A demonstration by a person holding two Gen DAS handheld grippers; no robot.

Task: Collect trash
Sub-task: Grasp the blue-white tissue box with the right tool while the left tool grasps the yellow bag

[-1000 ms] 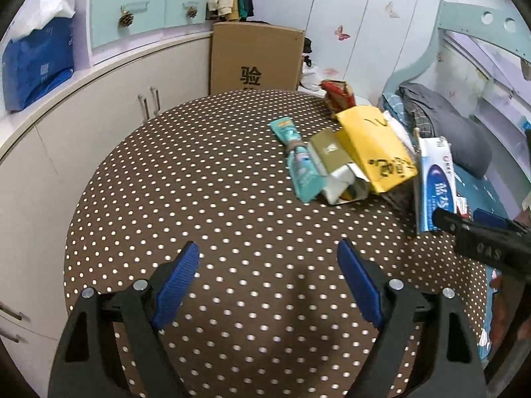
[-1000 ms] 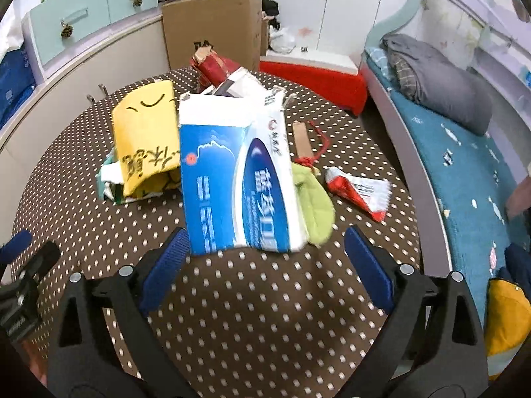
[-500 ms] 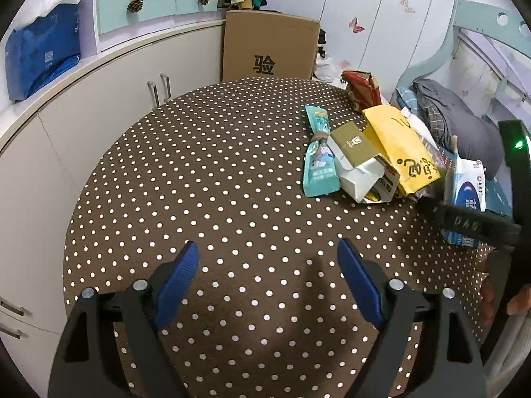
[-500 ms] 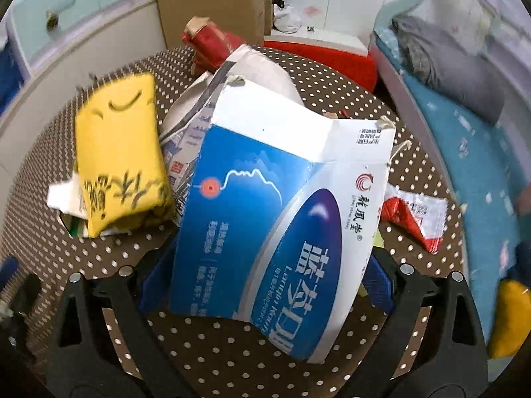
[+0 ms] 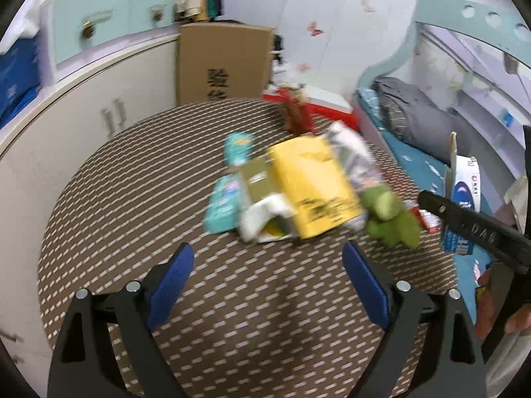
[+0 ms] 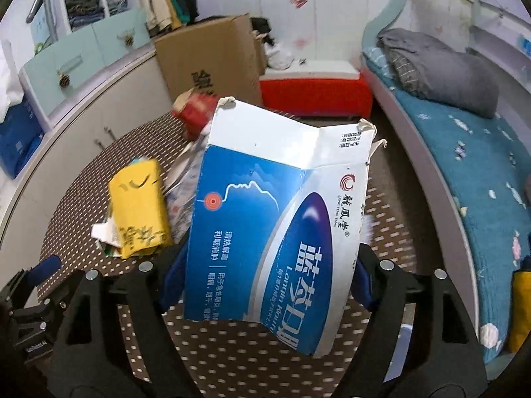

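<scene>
The right gripper [image 6: 265, 275] was clamped on the blue carton [image 6: 275, 225], while the left gripper [image 5: 268, 282], jaws apart and empty, had the trash pile [image 5: 298, 192] just ahead, slightly right.

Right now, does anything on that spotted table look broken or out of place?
Yes. The blue and white box clamped in the right gripper is torn open along its top edge and creased. On the table the yellow packet, teal wrapper and other litter lie in a loose heap.
</scene>
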